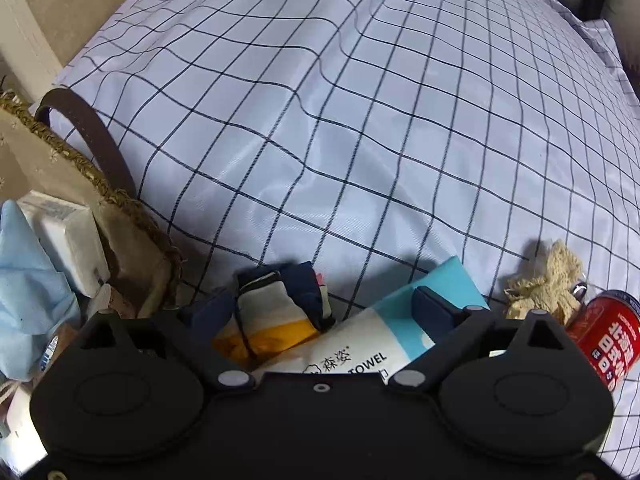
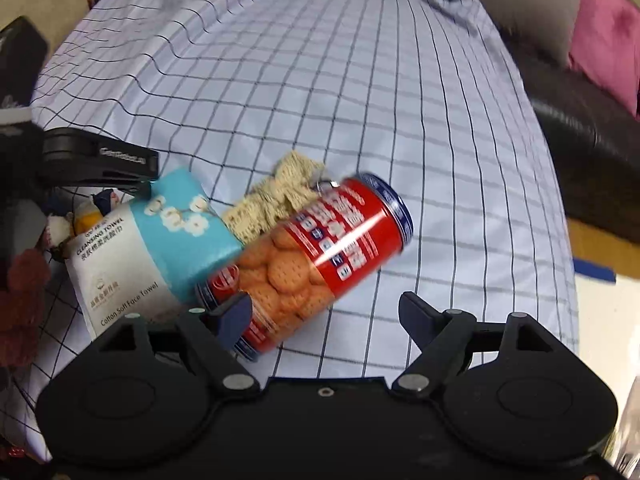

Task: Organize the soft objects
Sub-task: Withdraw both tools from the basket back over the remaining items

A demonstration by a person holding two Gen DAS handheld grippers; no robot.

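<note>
You are at the picking stage: the soft things still lie loose on the checked bedcover (image 1: 360, 120), and the woven basket (image 1: 100, 184) to the left of your left gripper (image 1: 320, 304) already holds a pale blue cloth (image 1: 28, 272) and a white packet (image 1: 72, 244).

Your left gripper stands wide, nothing clamped. Between its fingers lie the folded navy, white and yellow cloth (image 1: 276, 308), nearer the left finger, and the face towel pack (image 1: 384, 332), whose blue end runs under the right finger. I cannot tell whether either pad touches. Decide which one you want, centre it, then close; as it stands you would likely pinch both.

Your right gripper (image 2: 324, 316) is also parted and holds nothing. The red biscuit can (image 2: 320, 256) lies on its side just ahead, its near end against or just behind the left finger. It looks rigid, so I would leave it. The knitted beige piece (image 2: 276, 196) lies beyond the can, touching it; reach past the can for that.
</note>
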